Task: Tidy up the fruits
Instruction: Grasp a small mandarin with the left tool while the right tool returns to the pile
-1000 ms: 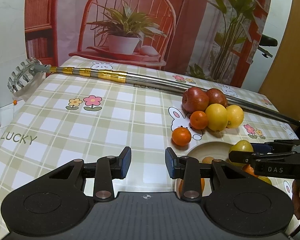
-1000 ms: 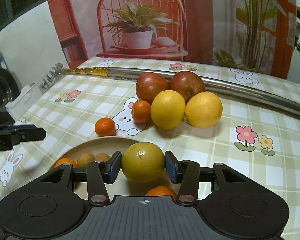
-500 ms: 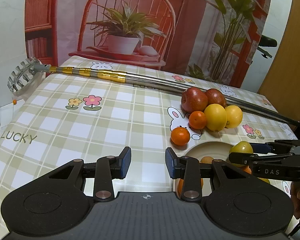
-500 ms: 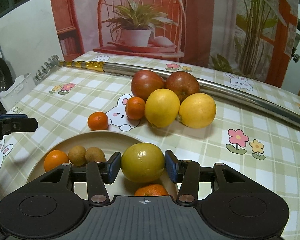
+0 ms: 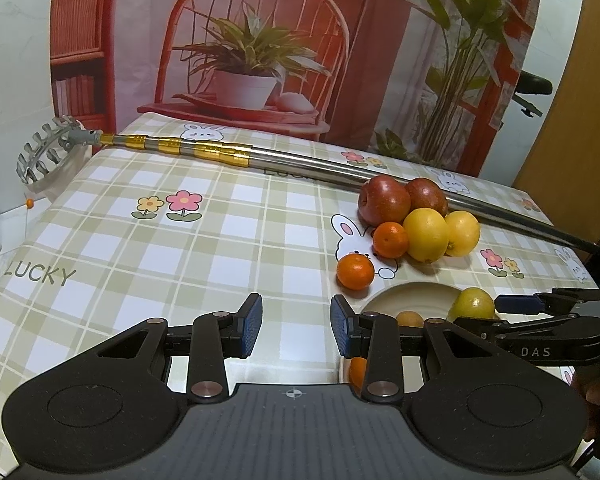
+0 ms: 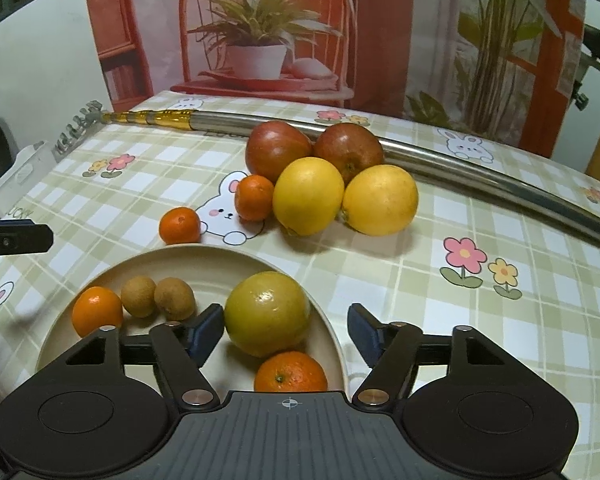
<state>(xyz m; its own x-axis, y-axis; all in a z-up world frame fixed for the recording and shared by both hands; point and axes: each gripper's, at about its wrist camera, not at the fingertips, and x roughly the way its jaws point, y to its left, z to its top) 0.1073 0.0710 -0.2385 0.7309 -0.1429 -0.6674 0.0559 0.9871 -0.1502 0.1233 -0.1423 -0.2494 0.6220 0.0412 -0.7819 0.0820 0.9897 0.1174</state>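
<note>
Right gripper [image 6: 286, 330] spread wide, jaws clear of the yellow-green citrus [image 6: 267, 314] resting in the plate [image 6: 204, 258] beside a mandarin [image 6: 291, 372]; withdraw straight back without nudging it; then approach the loose mandarin [image 6: 179, 225] just beyond the rim. Left gripper [image 5: 296, 325] parted, holding nothing, over tablecloth [image 5: 180, 248].

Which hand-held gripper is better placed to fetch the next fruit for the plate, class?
Left, probably. The left hand-held gripper is open and empty, near the loose tangerine beside the plate. The right hand-held gripper is also open but hangs over the plate around the yellow-green citrus.
</note>
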